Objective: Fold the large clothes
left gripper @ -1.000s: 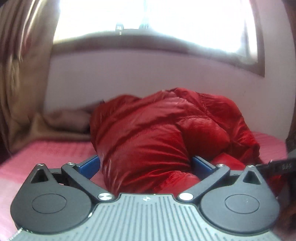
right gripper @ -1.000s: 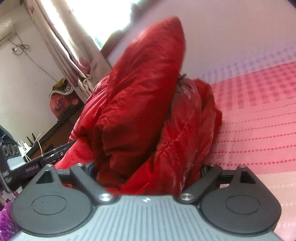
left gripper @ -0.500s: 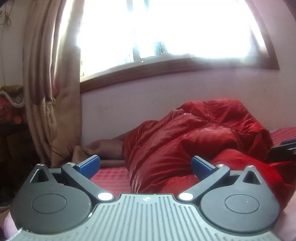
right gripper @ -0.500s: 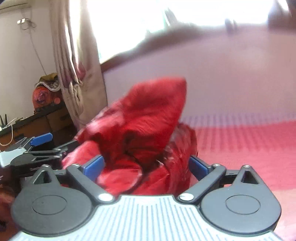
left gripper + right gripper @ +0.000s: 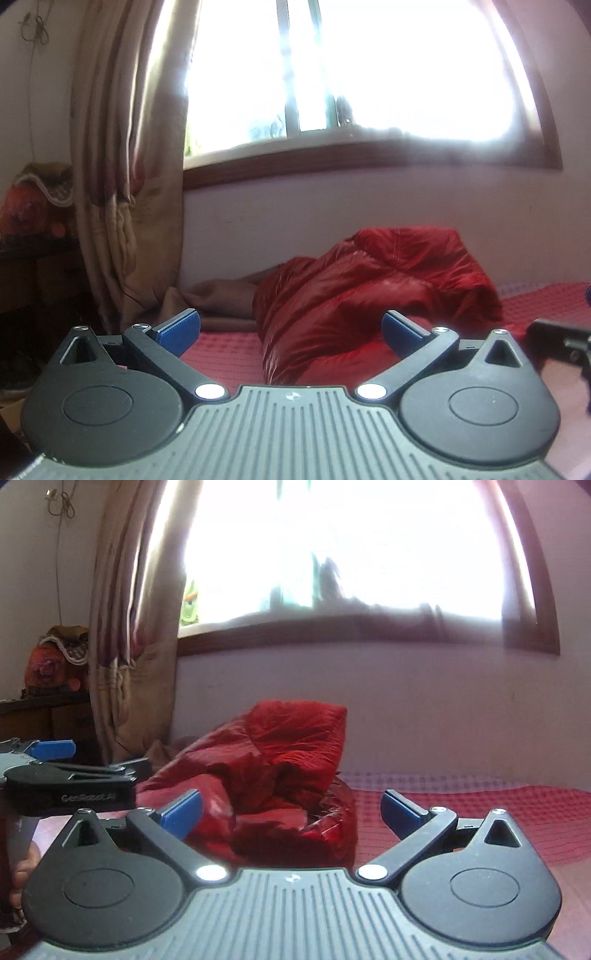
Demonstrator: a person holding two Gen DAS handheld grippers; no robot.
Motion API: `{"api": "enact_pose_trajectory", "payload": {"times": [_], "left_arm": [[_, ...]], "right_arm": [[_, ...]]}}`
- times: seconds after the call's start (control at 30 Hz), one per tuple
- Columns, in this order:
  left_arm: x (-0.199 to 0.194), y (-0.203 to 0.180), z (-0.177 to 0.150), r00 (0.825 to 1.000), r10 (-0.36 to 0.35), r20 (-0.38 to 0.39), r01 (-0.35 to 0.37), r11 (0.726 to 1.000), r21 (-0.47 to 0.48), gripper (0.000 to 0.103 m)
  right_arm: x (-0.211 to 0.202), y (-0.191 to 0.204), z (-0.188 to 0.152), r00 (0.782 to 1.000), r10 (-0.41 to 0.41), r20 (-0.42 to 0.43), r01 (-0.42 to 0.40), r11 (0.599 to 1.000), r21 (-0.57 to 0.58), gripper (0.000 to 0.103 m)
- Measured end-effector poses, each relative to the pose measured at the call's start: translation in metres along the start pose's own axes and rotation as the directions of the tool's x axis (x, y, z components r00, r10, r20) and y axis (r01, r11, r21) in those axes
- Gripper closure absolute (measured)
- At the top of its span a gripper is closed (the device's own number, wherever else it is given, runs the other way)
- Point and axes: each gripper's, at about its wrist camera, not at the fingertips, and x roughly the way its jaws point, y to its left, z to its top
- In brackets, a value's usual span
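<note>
A red puffy jacket (image 5: 369, 295) lies bunched in a heap on the pink checked bed (image 5: 221, 350), close to the wall under the window. It also shows in the right wrist view (image 5: 280, 768). My left gripper (image 5: 291, 328) is open and empty, held back from the jacket. My right gripper (image 5: 291, 808) is open and empty too, a short way in front of the heap. The left gripper's body shows at the left of the right wrist view (image 5: 70, 786).
A beige curtain (image 5: 129, 166) hangs at the left of the bright window (image 5: 332, 74), its hem pooled on the bed beside the jacket. A dark cabinet (image 5: 44, 716) with bundled cloth on top stands far left. The bed (image 5: 480, 812) stretches to the right.
Both grippers have let go of the jacket and pulled back and up from it. The jacket has dropped into a heap on the bed by the wall.
</note>
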Motion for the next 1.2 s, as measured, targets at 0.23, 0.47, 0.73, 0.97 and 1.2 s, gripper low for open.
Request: {"api": "enact_pose_trajectory", "payload": {"times": [0.23,0.47,0.73,0.97,1.2], "left_arm": [[-0.028,-0.011,0.012,0.997,-0.064,-0.035,0.064,0.998,-0.007,0.000],[-0.046,-0.013,0.022,0.996,-0.070,-0.051,0.068,0.996,-0.049,0.000],[-0.054,-0.014,0.026,0.995,-0.083,-0.058,0.080,0.995,-0.060,0.000],[-0.055,-0.016,0.025,0.994,-0.084,-0.068,0.079,0.995,-0.065,0.000],[-0.054,-0.019,0.021,0.993,-0.077,-0.086,0.070,0.995,-0.075,0.000]], "right_arm": [[-0.023,0.007,0.004,0.999,-0.001,0.052,0.002,1.000,-0.023,0.000],[-0.039,0.010,0.010,0.995,-0.038,0.092,0.043,0.998,-0.048,0.000],[-0.046,0.004,0.009,0.995,-0.038,0.090,0.041,0.999,-0.024,0.000],[-0.044,0.000,0.005,0.997,-0.043,0.069,0.044,0.999,-0.014,0.000],[-0.042,-0.002,-0.001,0.998,-0.045,0.052,0.045,0.999,-0.017,0.000]]}}
